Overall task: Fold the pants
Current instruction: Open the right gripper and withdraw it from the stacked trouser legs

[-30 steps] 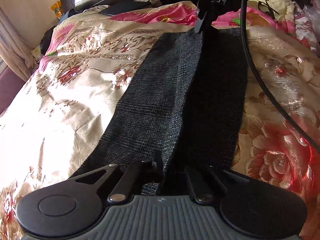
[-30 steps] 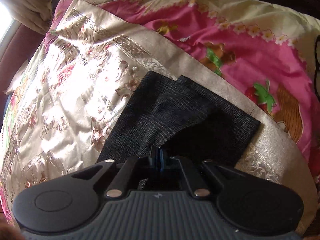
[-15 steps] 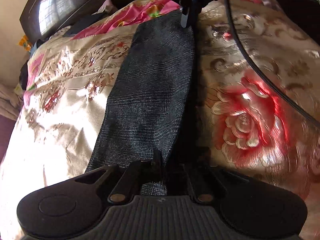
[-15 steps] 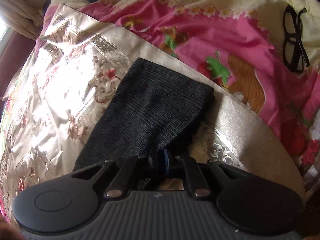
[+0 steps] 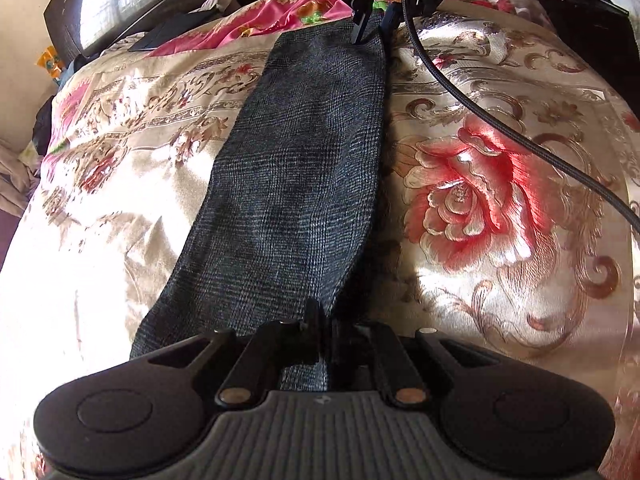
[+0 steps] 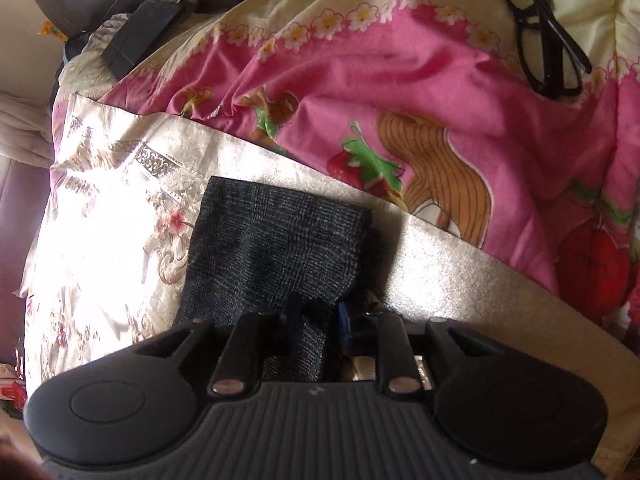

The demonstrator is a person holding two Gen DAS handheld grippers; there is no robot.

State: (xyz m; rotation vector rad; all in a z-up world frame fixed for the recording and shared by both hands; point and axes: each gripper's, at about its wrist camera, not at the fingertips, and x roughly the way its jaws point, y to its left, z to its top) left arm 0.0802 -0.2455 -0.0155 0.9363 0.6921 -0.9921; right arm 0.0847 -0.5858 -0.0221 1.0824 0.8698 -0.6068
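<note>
Dark checked pants [image 5: 296, 184] are laid lengthwise on the bed [image 5: 500, 184], the near end pinched in the closed left tool [image 5: 326, 320], the far end lying between the right tool [image 6: 316, 312] fingers, which have just been parting; edges should be squared before letting go.

Pants [image 5: 296, 168] lengthwise on bedspread [image 5: 500, 184], eyeglasses [image 6: 540, 36] on blanket [image 6: 400, 80] beyond

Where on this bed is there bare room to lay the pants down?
Free: gold bedspread left of the pants, and the red-rose patch right of them, though the cable crosses it. Crowded: pink quilt with glasses.
</note>
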